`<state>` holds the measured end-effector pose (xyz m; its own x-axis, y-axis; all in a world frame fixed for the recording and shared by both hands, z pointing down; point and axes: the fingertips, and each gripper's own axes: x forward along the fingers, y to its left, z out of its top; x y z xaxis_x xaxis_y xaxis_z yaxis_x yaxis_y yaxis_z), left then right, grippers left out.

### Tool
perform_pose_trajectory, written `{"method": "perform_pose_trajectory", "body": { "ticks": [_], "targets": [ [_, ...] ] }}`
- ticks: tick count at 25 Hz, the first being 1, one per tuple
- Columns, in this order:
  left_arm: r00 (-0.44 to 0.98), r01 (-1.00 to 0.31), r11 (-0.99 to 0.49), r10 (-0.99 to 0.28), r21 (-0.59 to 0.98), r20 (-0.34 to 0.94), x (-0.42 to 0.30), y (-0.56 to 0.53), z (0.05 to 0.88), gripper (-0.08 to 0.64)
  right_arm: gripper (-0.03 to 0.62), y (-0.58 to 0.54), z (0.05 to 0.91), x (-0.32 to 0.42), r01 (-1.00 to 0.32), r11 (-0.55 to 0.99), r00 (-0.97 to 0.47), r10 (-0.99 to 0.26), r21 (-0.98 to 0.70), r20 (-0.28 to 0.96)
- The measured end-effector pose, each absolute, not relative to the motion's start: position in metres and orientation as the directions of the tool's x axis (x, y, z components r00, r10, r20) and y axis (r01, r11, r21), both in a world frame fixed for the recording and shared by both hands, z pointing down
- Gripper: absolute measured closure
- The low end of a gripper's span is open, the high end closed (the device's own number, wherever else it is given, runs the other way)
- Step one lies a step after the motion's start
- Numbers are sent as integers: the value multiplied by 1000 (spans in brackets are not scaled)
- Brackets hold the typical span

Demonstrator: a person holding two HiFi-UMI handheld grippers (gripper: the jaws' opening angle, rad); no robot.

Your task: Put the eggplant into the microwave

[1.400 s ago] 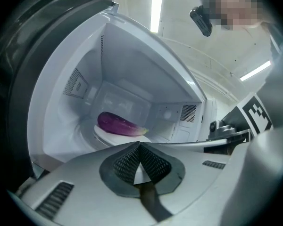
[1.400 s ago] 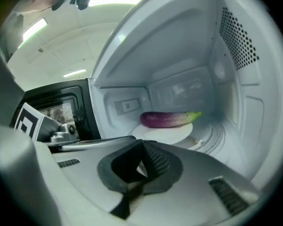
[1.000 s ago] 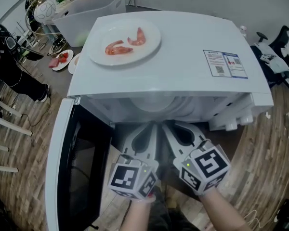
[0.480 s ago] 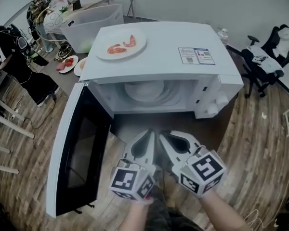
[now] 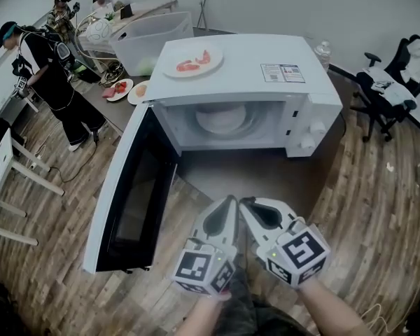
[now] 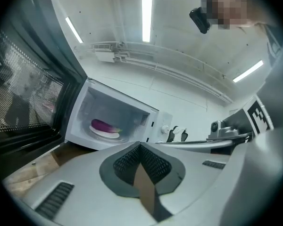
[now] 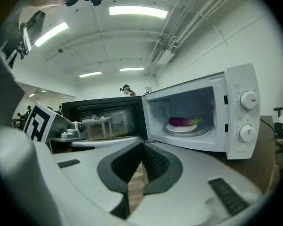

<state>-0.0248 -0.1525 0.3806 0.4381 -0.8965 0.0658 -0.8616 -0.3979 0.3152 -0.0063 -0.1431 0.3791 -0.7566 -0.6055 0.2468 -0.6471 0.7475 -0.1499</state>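
The purple eggplant point(image 6: 105, 125) lies on a white plate point(image 6: 104, 133) inside the white microwave point(image 5: 266, 82); the right gripper view shows the eggplant point(image 7: 183, 121) there too. The microwave door point(image 5: 133, 194) hangs wide open to the left. In the head view only the plate point(image 5: 220, 120) shows in the cavity. My left gripper point(image 5: 229, 201) and right gripper point(image 5: 245, 203) are side by side in front of the microwave, apart from it and pointing at it. Both are shut with nothing between the jaws, as the left gripper point(image 6: 140, 145) and right gripper point(image 7: 142, 144) show in their own views.
A plate of shrimp point(image 5: 192, 61) rests on top of the microwave. Behind it are a clear plastic bin point(image 5: 150, 37) and small plates of food point(image 5: 119, 89). People point(image 5: 49, 75) stand at the far left. An office chair point(image 5: 388, 93) is at the right.
Both grippers have drawn back from the microwave's mouth, side by side, and stayed shut. The microwave now sits farther off, and its whole open door is in view.
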Motion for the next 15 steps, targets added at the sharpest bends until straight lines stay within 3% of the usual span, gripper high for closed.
{"method": "perform_pose_trajectory", "body": {
  "ticks": [15],
  "targets": [
    [524,-822,-484,-849,300,66,-10,-73,325,557,593,-61,320,11,-618,770,-782,-584,-158,216]
  ]
}}
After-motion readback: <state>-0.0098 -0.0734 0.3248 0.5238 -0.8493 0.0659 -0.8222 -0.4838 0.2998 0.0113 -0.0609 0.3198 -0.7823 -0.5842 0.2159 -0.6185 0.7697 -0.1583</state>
